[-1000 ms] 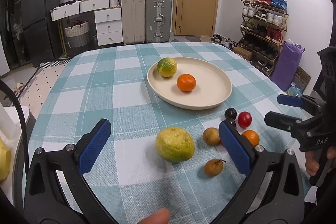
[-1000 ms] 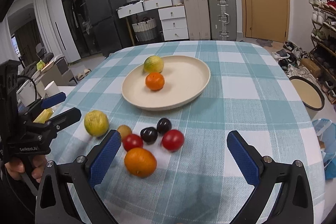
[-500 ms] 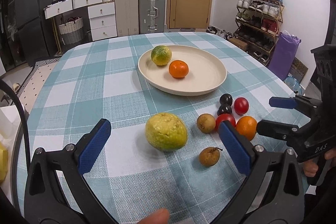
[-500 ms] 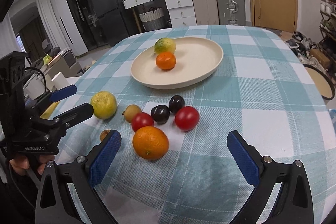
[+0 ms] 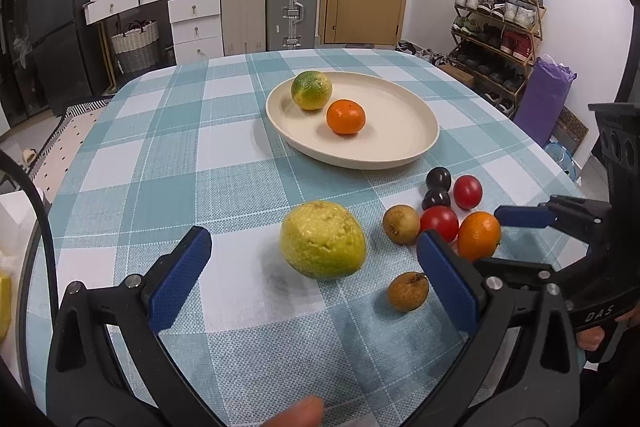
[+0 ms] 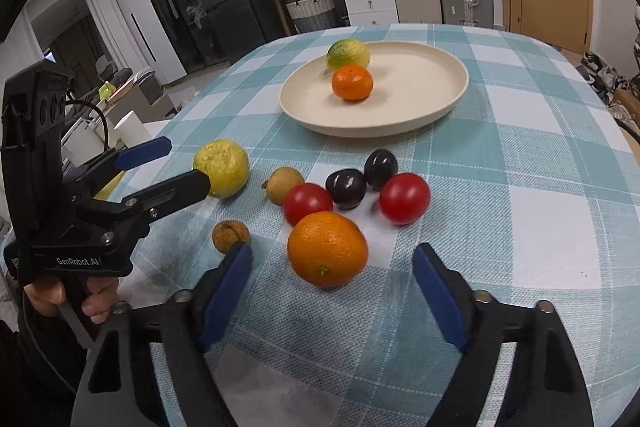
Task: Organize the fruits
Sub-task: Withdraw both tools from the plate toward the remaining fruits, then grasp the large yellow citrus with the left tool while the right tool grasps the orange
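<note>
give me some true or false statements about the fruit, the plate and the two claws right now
1. The plate holds two fruits. True: a green-yellow citrus and a small orange.
2. The right claw is clamped on the big orange. False: its jaws have just been closing, but the pads flank the orange with gaps on both sides.
3. The left claw is open around the big yellow fruit. True.
4. Two dark plums lie on the plate. False: they lie on the tablecloth.
5. All loose fruit is red. False: only two tomatoes are.
</note>
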